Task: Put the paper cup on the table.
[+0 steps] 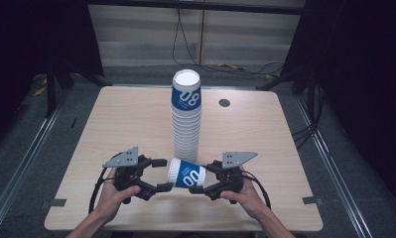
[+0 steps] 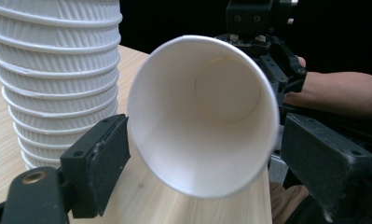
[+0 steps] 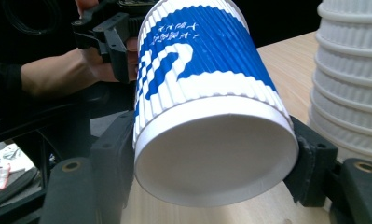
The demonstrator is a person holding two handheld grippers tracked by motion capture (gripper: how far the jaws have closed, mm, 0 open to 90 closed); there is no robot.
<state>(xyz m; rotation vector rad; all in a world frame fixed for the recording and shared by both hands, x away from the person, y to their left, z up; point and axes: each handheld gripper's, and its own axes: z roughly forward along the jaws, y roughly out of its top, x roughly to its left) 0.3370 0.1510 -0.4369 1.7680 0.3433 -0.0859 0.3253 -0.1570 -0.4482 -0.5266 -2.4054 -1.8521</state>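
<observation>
Right gripper (image 1: 199,179) clamped base of sideways cup (image 1: 186,173); left gripper (image 1: 162,175) spread wide around rim, near stack (image 1: 186,119). Handover step; next: left closes.

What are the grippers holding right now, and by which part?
The right gripper clamps the blue-and-white paper cup by its base end. The left gripper stands open around its rim, gripping nothing.

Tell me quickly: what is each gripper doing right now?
Left gripper: open, jaws either side of the paper cup's rim, not touching.
Right gripper: closed on the cup's base end.
</observation>
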